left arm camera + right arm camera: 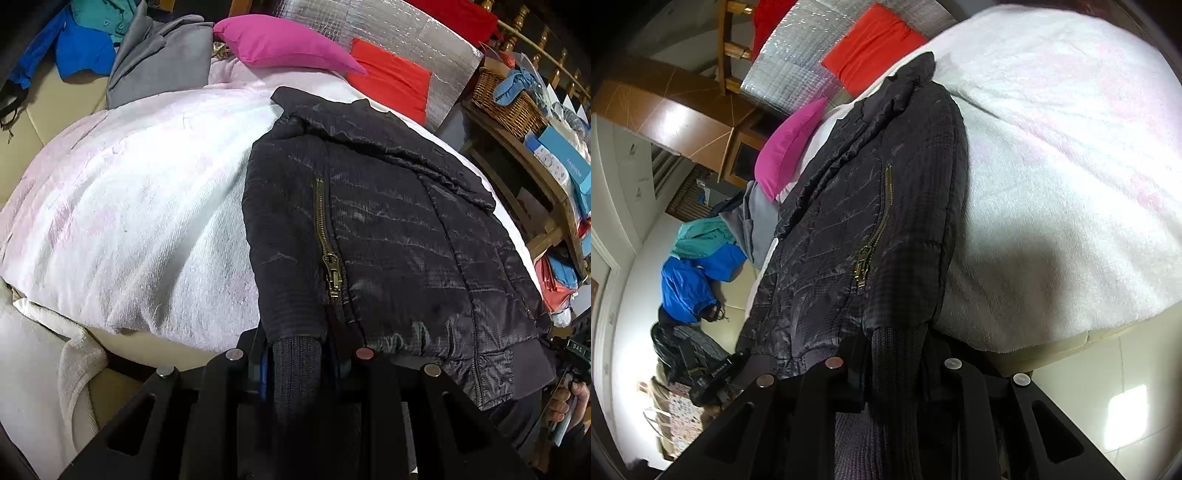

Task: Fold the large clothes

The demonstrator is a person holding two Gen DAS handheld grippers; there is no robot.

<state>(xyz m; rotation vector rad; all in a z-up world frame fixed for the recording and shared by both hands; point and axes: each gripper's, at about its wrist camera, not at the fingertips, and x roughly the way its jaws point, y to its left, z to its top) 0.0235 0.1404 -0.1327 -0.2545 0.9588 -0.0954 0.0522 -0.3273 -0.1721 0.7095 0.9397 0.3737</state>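
Pinching a knit cuff (295, 363) between its fingers, the left gripper (295, 354) sits at the near hem of the black jacket (388, 229), which runs lengthwise straight away from it across the pale blanket (129, 206) toward the pink pillow (280, 46). The right gripper (897, 354) likewise clamps a ribbed cuff (897, 354) at that hem. Both are equally near, so I judge the fold goes forward along that axis.

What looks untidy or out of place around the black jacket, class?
The black jacket lies fairly neatly on the white blanket. The odd spot is behind it: grey, blue and teal garments heaped unfolded.
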